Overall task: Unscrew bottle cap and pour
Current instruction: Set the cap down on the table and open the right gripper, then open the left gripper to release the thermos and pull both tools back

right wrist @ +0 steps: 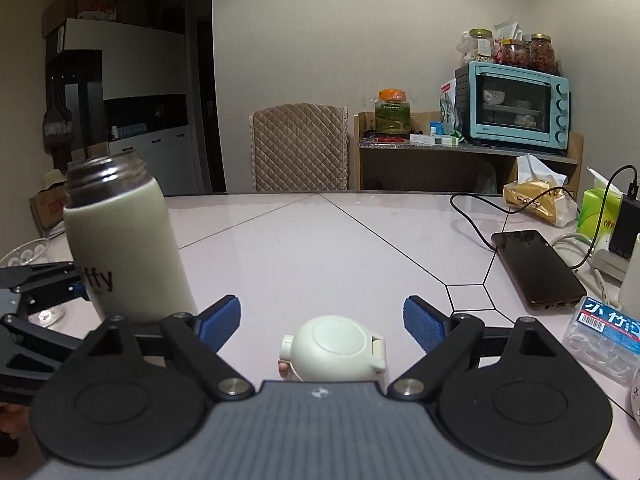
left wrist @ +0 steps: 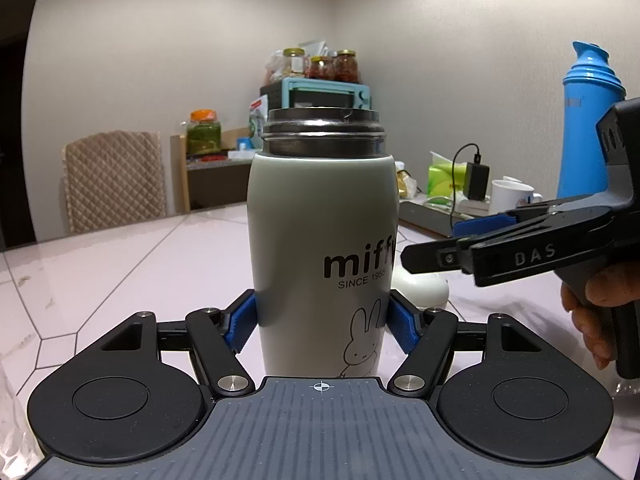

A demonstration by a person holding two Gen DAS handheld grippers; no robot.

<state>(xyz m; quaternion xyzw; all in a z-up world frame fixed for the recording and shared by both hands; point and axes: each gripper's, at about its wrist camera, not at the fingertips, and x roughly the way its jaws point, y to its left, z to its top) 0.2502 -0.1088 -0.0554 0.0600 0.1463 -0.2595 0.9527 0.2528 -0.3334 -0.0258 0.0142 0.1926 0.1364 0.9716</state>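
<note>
The bottle stands upright on the table, its threaded steel neck bare and uncapped. The left gripper is level with the tabletop and clamps the bottle low on its body, one blue pad pressed against each side. The cap lies on the table to the bottle's right, apart from it, between the fingers of the right gripper. That gripper's jaws stand wide, the pads clear of the cap on both sides and holding nothing; it is held low and roughly level, pointing across the table.

The left wrist view shows the right gripper from the side, with its operator's hand wrapped round the grip, and only a sliver of the cap behind the bottle. It alone shows a blue flask and a white mug to the right. The right wrist view alone shows the cap whole, a phone on a charging cable, a glass dish behind the left gripper, and a small labelled box. Both views take in a padded chair and a teal oven with jars on top
</note>
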